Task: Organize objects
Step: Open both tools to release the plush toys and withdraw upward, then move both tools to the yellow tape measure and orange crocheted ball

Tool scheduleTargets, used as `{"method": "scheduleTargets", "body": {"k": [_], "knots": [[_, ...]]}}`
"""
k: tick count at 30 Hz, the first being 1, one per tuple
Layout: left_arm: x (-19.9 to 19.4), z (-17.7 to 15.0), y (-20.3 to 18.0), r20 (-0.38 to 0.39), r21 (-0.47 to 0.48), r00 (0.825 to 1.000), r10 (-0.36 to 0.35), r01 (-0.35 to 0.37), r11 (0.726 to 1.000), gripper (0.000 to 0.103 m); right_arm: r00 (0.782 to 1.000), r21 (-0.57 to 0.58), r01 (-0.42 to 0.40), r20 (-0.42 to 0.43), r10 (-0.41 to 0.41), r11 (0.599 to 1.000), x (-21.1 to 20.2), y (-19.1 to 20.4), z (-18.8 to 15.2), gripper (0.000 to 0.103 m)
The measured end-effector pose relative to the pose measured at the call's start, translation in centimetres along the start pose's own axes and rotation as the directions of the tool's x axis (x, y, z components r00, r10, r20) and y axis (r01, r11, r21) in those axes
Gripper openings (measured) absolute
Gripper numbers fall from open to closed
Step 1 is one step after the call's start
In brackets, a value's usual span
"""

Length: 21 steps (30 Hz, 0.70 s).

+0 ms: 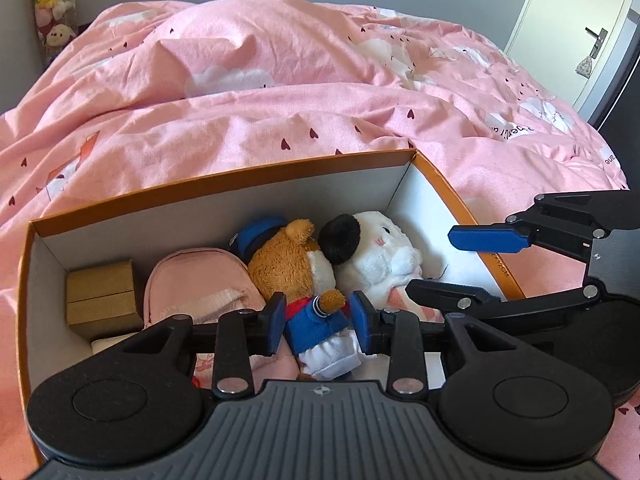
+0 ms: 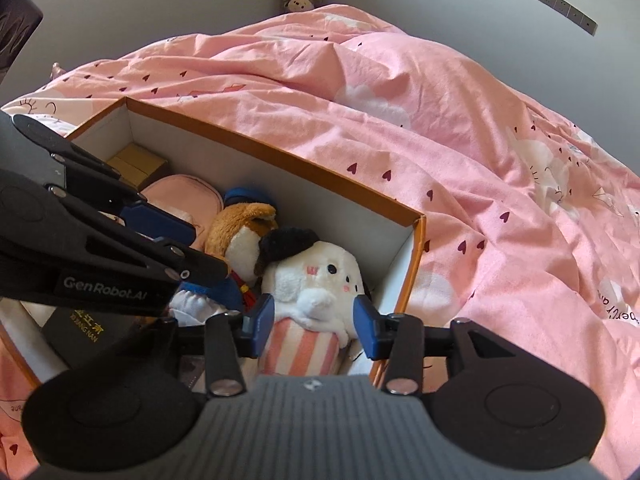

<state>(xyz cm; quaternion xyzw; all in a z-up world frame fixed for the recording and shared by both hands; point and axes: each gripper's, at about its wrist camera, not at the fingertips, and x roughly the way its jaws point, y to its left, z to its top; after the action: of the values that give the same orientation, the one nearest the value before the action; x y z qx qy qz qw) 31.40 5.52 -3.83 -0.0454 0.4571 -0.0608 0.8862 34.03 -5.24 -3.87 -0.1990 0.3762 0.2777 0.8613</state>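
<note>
nearly done, i judge: brown plush bear in blue sailor suit and white plush rabbit lie in the orange-rimmed cardboard box; left gripper and right gripper straddle them, jaws spread, not visibly pinching

— Left wrist view: mounted behind the left gripper, looking forward and down along its jaws, close over the orange box; brown bear between the jaws, pink duvet beyond them.

— Right wrist view: same mounting behind the right gripper, angled down into the box's other end, white plush between the jaws.

— Shared: box, both plush toys, duvet; each gripper visible sideways in the other's view
</note>
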Motion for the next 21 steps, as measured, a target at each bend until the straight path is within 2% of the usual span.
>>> {"method": "scheduleTargets", "body": {"k": [2, 8, 14, 17, 21], "knots": [[-1.3, -0.4, -0.6, 0.027, 0.016, 1.000, 0.009, -0.010, 1.000, 0.042, 1.000, 0.023, 0.006, 0.030, -0.007, 1.000, -1.5, -0.1, -0.4, 0.055], [-5.6, -1.5, -2.3, 0.098, 0.041, 0.995, 0.000, -0.004, 0.999, 0.045, 0.990, 0.105, 0.022, 0.135, -0.036, 0.994, -6.5, 0.3, -2.1, 0.067], [-10.3, -4.3, -4.1, 0.171, 0.071, 0.982, -0.075, 0.064, 0.995, 0.050, 0.971, 0.216, 0.034, 0.225, -0.084, 0.976, -11.2, 1.0, -5.0, 0.070], [-11.4, -6.7, -4.8, 0.165, 0.059, 0.979, -0.117, 0.109, 0.992, 0.052, 0.961, 0.268, 0.039, 0.254, -0.109, 0.963, -13.0, 2.0, -7.6, 0.070], [-10.6, -9.9, -5.1, 0.103, -0.006, 0.981, -0.163, 0.164, 0.986, 0.053, 0.964, 0.349, 0.014, 0.244, -0.105, 0.937, -14.0, 2.9, -11.4, 0.070]]}}
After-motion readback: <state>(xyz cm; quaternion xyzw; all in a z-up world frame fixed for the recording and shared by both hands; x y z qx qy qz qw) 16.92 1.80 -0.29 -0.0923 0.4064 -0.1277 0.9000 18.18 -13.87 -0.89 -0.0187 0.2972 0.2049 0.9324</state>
